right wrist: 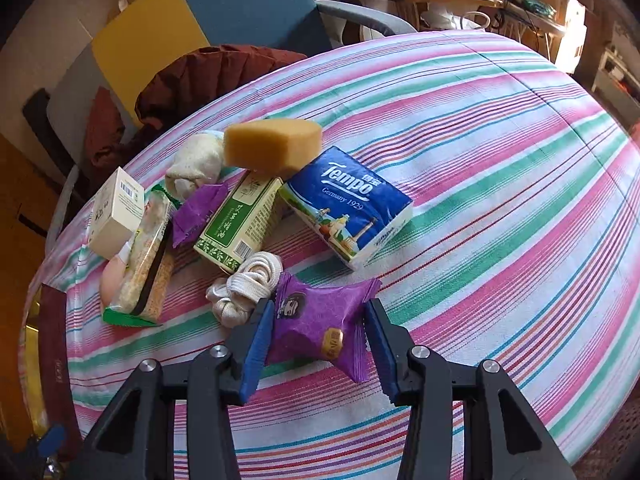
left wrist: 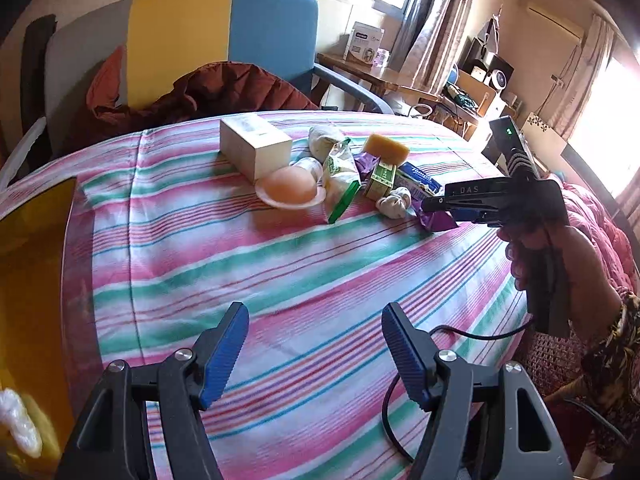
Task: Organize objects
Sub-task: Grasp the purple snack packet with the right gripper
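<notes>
Right tongs straddling purple snack packet on striped bed, pads just beside both its ends, contact unclear. Packet at near edge of pile, beside white cord bundle. Left tongs spread apart, holding nothing, over bare sheet.

Left view far, right close, sharing clutter

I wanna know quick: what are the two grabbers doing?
Left gripper: open, holding nothing.
Right gripper: around the purple snack packet; grip can't be told.
</notes>
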{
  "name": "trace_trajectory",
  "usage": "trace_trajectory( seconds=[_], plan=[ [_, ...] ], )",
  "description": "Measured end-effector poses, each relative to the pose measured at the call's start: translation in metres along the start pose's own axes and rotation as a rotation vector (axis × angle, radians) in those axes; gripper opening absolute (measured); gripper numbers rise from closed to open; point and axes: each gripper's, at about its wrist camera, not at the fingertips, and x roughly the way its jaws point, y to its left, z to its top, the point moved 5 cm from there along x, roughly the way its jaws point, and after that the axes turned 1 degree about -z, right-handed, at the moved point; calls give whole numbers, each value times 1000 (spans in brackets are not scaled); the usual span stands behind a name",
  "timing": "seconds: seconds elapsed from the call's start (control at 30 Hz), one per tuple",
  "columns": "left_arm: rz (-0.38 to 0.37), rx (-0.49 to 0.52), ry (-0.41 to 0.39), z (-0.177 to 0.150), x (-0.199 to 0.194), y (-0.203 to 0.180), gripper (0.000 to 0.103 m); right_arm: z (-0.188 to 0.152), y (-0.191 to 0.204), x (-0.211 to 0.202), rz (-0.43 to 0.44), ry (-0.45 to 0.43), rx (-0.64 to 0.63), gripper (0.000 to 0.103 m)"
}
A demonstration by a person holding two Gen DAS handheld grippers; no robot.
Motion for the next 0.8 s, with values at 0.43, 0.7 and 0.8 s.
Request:
trace_trajectory(
  seconds=[0.43,0.7,0.8],
  plan=[
    [44,47,55,75,89,-28,70,1,3,3,32,32,5,59],
    [105,69,82,91,120,-30,71,-3,15,15,-24,72,-77,52],
    [120,113,63,98,124,-38,75,-3,12,13,-6,67,-60,42]
  ],
)
